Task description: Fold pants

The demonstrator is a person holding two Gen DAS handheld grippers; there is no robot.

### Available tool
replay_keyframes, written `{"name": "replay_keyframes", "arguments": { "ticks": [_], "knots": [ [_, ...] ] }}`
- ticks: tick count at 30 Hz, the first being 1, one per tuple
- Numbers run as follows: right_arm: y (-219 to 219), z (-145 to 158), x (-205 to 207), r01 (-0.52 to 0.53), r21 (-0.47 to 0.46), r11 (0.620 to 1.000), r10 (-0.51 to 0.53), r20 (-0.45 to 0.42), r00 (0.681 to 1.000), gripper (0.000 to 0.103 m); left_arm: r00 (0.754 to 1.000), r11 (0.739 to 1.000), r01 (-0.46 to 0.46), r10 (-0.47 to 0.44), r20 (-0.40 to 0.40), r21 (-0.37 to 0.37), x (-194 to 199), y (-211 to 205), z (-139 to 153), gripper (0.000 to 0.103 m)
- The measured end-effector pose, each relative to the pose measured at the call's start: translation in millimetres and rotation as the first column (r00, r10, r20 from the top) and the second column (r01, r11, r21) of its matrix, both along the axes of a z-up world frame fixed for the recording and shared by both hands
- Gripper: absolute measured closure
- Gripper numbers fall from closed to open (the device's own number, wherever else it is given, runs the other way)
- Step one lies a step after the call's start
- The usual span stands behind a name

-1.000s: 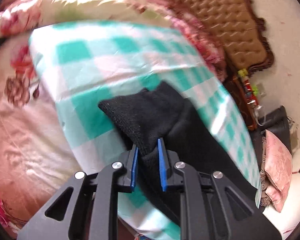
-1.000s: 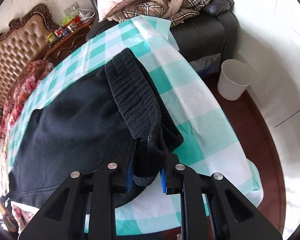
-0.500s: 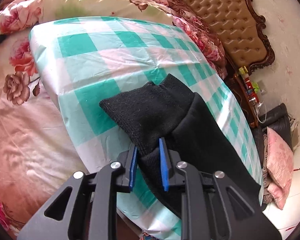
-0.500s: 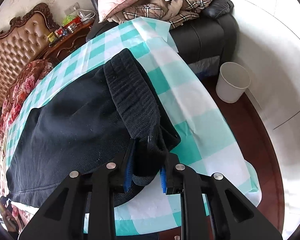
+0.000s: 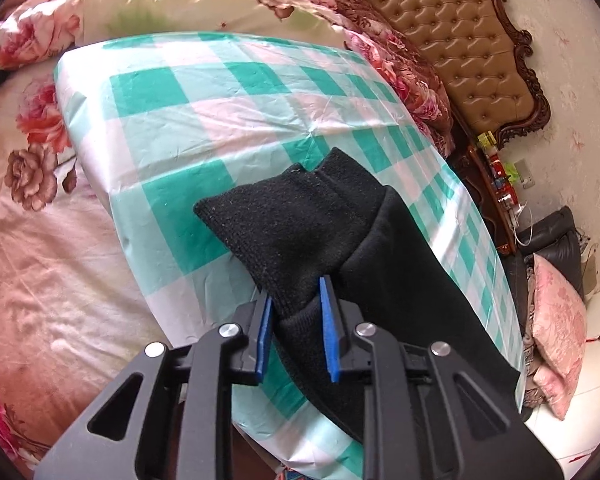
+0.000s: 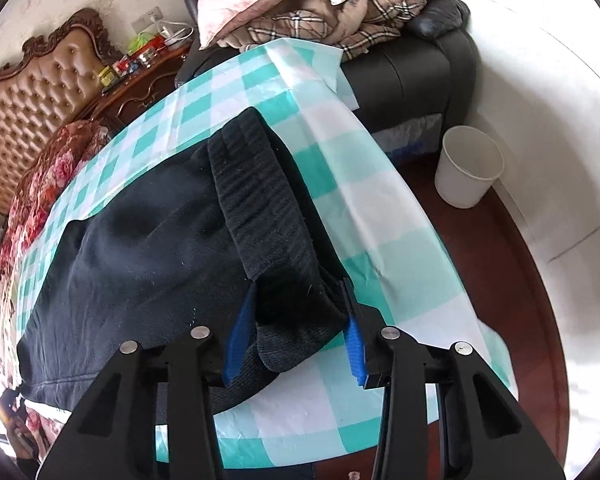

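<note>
Black pants (image 6: 140, 264) lie along a table covered with a green-and-white checked cloth (image 6: 380, 208). In the left wrist view my left gripper (image 5: 294, 304) is shut on the ribbed cuff (image 5: 284, 224) of a pant leg, just above the cloth (image 5: 188, 132). In the right wrist view my right gripper (image 6: 296, 316) has its jaws parted around the ribbed waistband (image 6: 260, 200); the blue pads stand clear of the fabric on both sides.
A bed with a floral quilt (image 5: 32, 240) lies left of the table, with a tufted headboard (image 5: 452, 40) behind. A black sofa with pillows and blankets (image 6: 340, 12) stands past the table's far end. A white bin (image 6: 468, 166) stands on the wooden floor.
My right gripper has opened wider around the waistband, which has settled on the cloth. My left gripper has kept its hold on the cuff and drifted slightly.
</note>
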State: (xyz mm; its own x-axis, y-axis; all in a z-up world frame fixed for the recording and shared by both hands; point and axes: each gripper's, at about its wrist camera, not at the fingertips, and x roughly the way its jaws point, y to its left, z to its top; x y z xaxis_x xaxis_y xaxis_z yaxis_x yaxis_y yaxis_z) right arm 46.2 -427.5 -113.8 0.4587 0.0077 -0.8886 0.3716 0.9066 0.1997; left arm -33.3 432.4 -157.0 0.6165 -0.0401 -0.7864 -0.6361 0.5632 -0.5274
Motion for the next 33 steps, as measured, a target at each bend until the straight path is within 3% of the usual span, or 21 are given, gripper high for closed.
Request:
{"name": "replay_keyframes", "arguments": {
  "ticks": [2,5,10,11,12,13,15,19,22,24,27,29,33],
  "knots": [
    [-9,3,-5,0.035,-0.016,0.999,-0.035,-0.001,0.999,0.039,1.0,1.0,-0.011,0.011,0.004,-0.017,-3,1,-2,0.074],
    [-30,9,-11,0.079,0.024,0.997,-0.08,0.025,0.997,0.039,1.0,1.0,-0.005,0.005,0.0,-0.011,-3,1,-1,0.072],
    [-35,-1,0,0.031,0.123,0.992,-0.031,0.003,1.0,0.039,1.0,1.0,0.008,-0.008,0.0,-0.009,1,-2,0,0.073],
    [-31,-4,3,0.018,0.126,0.992,-0.019,0.003,1.0,0.051,1.0,1.0,0.011,-0.011,-0.003,-0.006,2,-3,0,0.078],
    [-27,-6,5,0.004,0.133,0.991,-0.005,0.006,1.0,0.077,1.0,1.0,0.013,-0.013,-0.006,-0.004,2,-3,0,0.08],
    [-25,-6,9,0.001,0.122,0.992,-0.002,0.005,1.0,0.081,1.0,1.0,0.017,-0.017,-0.009,0.002,3,-4,2,0.083],
    [-17,4,22,-0.019,0.022,1.0,0.019,0.019,1.0,0.099,1.0,1.0,0.019,-0.019,0.0,0.015,6,-4,10,0.086],
    [-9,11,33,-0.047,-0.046,0.998,0.048,0.031,0.998,0.099,0.998,0.997,0.017,-0.021,0.052,0.073,8,-7,33,0.086],
    [-17,-16,24,0.002,-0.066,0.998,-0.005,-0.049,0.999,0.103,1.0,1.0,-0.001,0.001,-0.004,-0.001,5,-1,6,0.086],
    [-22,-19,17,0.017,-0.082,0.996,-0.022,-0.06,0.998,0.103,1.0,1.0,-0.009,0.01,0.008,-0.023,1,1,-1,0.084],
    [-34,-13,4,0.074,-0.114,0.991,-0.082,-0.068,0.994,0.103,1.0,1.0,0.0,0.0,0.011,0.001,1,1,5,0.07],
    [-40,3,-3,0.12,-0.16,0.98,-0.127,-0.032,0.991,0.102,0.999,0.999,-0.029,0.028,0.016,0.045,-2,2,14,0.042],
    [-16,54,0,0.103,-0.25,0.963,-0.078,0.109,0.991,0.09,1.0,0.997,0.004,-0.005,0.025,0.075,2,-2,22,0.04]
  ]
}}
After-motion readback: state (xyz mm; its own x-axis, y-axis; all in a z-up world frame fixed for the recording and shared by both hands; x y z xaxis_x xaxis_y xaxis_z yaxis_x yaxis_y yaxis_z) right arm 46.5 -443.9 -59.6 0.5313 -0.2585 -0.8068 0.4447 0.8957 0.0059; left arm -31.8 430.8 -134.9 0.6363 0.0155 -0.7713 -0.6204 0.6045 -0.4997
